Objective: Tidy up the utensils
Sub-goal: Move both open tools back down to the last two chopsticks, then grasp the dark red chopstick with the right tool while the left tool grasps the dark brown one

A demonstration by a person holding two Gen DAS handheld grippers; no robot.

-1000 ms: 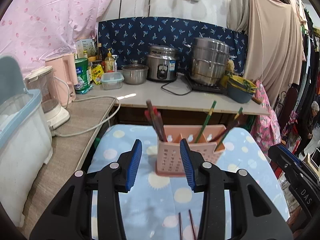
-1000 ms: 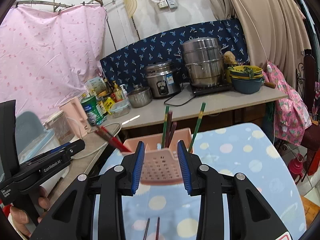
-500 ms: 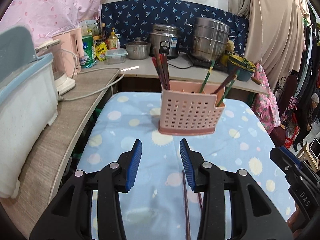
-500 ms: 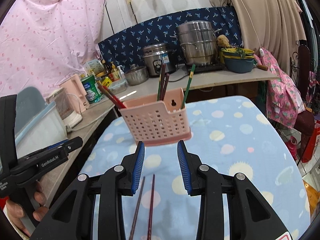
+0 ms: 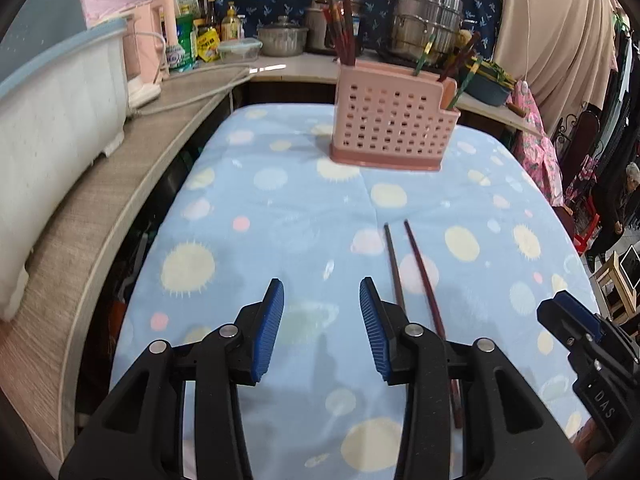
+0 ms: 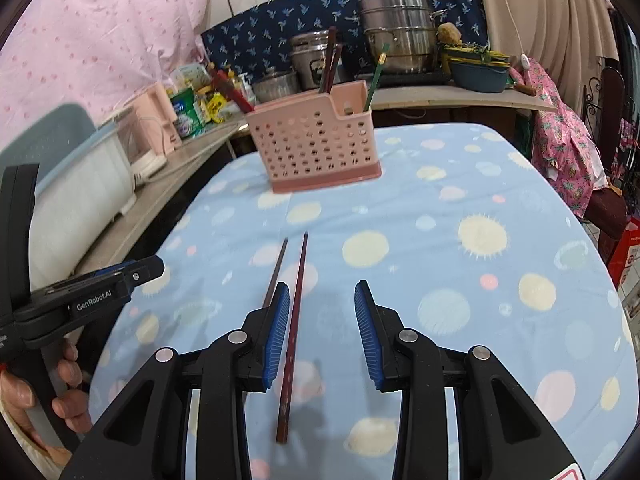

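Two chopsticks (image 6: 298, 292) lie side by side on bench (image 6: 480, 200), well short of pink holder (image 6: 316, 148). Both grippers — left (image 5: 321, 326), right (image 6: 321, 330) — fingers wide apart, empty. Advice: right descends, straddles both sticks, pinches mid-length.

A pale pink perforated plastic utensil basket (image 5: 390, 128) stands on the bench's light blue cloth with yellow, white and pink dots (image 5: 304, 216). Before it lie two dark reddish-brown chopsticks (image 6: 294, 320). Behind it hangs navy leaf-print fabric (image 6: 272, 36).
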